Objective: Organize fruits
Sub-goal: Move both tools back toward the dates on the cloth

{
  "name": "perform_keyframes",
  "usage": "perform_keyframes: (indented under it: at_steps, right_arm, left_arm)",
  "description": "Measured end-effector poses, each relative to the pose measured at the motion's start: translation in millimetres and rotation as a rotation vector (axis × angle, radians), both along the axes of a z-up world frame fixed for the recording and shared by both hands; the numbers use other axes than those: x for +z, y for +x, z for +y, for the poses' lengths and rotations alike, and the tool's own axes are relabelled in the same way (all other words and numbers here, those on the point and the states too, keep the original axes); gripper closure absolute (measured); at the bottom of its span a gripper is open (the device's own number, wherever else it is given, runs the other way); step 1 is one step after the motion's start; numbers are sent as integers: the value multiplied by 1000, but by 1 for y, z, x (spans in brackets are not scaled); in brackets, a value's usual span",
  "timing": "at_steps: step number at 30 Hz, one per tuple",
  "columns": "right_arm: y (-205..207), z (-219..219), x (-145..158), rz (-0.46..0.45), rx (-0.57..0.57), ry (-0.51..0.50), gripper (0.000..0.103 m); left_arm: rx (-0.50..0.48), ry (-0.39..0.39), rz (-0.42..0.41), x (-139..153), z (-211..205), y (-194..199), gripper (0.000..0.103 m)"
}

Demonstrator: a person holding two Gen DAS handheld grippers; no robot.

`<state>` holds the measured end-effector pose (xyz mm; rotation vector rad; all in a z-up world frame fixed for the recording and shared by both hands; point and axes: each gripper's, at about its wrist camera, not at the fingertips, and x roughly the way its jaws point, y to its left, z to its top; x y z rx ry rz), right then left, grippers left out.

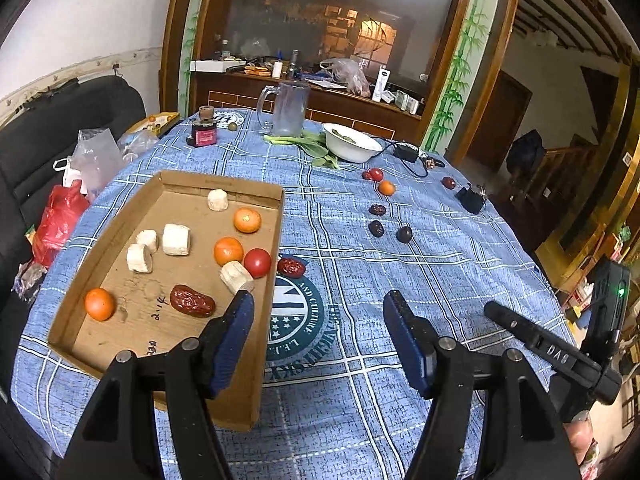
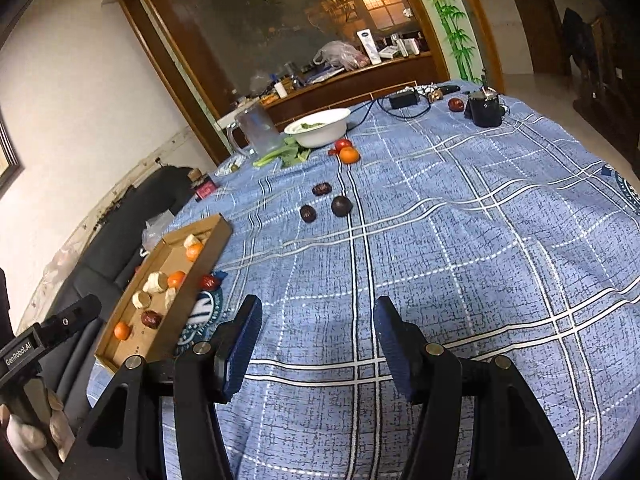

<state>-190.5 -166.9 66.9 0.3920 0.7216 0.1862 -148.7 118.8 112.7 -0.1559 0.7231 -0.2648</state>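
A shallow cardboard tray (image 1: 120,220) (image 2: 212,240) lies on the blue checked tablecloth (image 1: 440,280). In it are three small oranges (image 1: 228,251), a cherry tomato (image 1: 257,263), a red date (image 1: 192,301) and several white chunks (image 1: 176,239). Another red date (image 1: 291,267) (image 2: 208,281) lies on the cloth beside the tray's right wall. Farther off lie dark fruits (image 1: 376,228) (image 2: 341,205), an orange (image 1: 386,188) (image 2: 349,155) and tomatoes (image 1: 375,174). My left gripper (image 1: 318,306) is open and empty over the tray's near right corner. My right gripper (image 2: 318,314) is open and empty above bare cloth.
A white bowl (image 1: 352,145) (image 2: 320,128), green leaves (image 1: 316,148), a glass mug (image 1: 290,109), a small dark jar (image 1: 204,130), a black adapter with cable (image 1: 406,151) and a black cup (image 2: 485,109) stand at the far side. Bags (image 1: 60,216) lie left, off the table.
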Motion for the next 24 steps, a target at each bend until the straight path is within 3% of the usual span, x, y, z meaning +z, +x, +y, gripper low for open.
perform_keyframes:
  at_steps: [9,13,19,22,24]
  right_arm:
    - [59,100,-8,91,334,-152,41]
    - [95,151,-13,71,420,-306,41]
    - [128,193,-28,60,488,-440,43]
    - [139,206,-37,64,509,-487,52]
    - [144,212,-43,73,514,-502,63]
  left_arm:
    - [115,-89,-5,-11,54,4,37]
    - [137,-98,4,-16,72,6,37]
    - [151,-112,25,-25,87,13,37]
    - [149,-114,43,-31,89,18,37]
    - [147,-115,51,-34,90,19,37]
